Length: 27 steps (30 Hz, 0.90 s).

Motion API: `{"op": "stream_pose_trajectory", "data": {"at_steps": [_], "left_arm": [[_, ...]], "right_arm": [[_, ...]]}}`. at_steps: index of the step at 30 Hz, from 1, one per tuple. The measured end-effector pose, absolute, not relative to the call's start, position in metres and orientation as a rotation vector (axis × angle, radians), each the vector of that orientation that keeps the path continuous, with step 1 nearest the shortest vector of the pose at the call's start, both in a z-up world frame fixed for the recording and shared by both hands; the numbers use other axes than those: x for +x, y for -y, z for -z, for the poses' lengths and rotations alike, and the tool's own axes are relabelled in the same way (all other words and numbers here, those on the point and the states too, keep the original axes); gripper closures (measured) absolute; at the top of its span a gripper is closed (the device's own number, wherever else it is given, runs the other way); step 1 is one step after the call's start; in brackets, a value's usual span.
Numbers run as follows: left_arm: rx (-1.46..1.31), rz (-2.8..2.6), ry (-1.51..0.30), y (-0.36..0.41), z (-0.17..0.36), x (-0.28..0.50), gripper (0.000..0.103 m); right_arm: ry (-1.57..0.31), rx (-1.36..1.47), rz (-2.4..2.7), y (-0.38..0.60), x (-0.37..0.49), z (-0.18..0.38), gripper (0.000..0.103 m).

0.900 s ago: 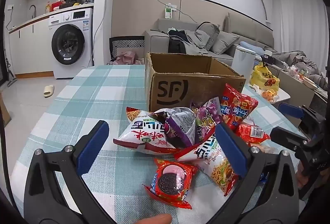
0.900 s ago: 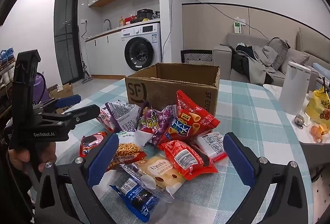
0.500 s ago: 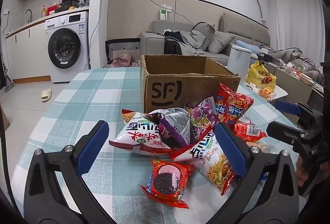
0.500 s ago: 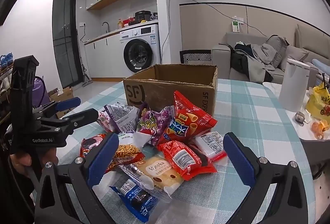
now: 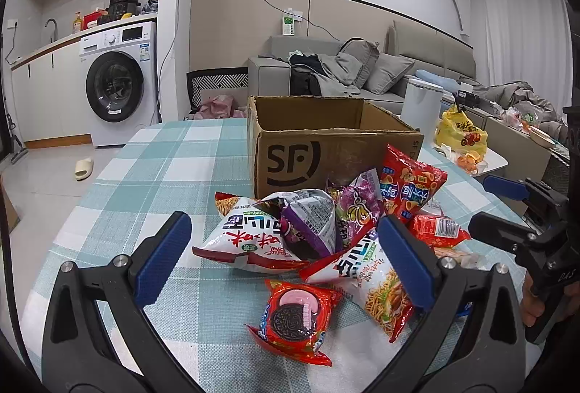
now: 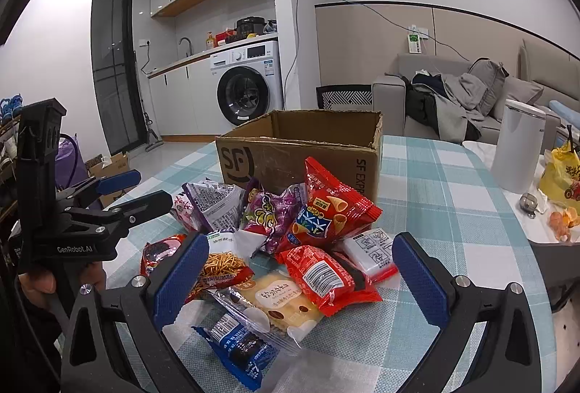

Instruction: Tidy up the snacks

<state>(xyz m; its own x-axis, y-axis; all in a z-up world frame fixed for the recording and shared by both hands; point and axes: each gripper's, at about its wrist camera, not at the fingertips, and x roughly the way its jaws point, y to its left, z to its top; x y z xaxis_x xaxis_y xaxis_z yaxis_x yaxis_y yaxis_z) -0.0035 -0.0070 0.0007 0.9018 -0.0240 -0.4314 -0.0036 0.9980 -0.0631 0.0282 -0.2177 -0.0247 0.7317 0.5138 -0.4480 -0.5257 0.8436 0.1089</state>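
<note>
The snacks (image 5: 326,248) lie in one loose heap on the table (image 5: 152,183), just in front of the cardboard box (image 5: 326,154) and touching its front wall. To the left of the heap the checked cloth, teal and white with a woven look, is bare up to the rounded table edge, so there is free room on that side. On the right of the box there is also bare cloth, up to a white cylinder container (image 6: 518,146) beyond the far right edge.

The box is open at the top, of brown corrugated board with rough torn rims. Its front carries a large black "SF" mark, and its side reads "SF EXP", the rest cut off.

The packets are glossy crinkled foil or plastic: a red cookie pack (image 5: 295,317) with a dark round biscuit printed on it, a red chip bag (image 6: 330,212) with cone shapes, a purple bag (image 6: 270,212), a clear wrapped cake (image 6: 279,299), a blue wrapper (image 6: 235,349). Most print is Chinese and I cannot read it.

The left gripper (image 5: 286,255) has its blue ribbed pads spread wide above the heap, holding nothing. The right gripper (image 6: 297,270) is spread wide too, also with nothing between. "GenRobot.AI" is written on the left gripper's body.
</note>
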Motion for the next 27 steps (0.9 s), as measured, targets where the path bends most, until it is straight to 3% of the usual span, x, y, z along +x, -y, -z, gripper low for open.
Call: {"op": "stream_pose_trajectory", "data": {"at_steps": [27], "left_arm": [[-0.072, -0.005, -0.455, 0.0053, 0.0008, -0.0005, 0.000]], "right_arm": [[-0.495, -0.023, -0.561, 0.2219, 0.0322, 0.0261, 0.000]]}}
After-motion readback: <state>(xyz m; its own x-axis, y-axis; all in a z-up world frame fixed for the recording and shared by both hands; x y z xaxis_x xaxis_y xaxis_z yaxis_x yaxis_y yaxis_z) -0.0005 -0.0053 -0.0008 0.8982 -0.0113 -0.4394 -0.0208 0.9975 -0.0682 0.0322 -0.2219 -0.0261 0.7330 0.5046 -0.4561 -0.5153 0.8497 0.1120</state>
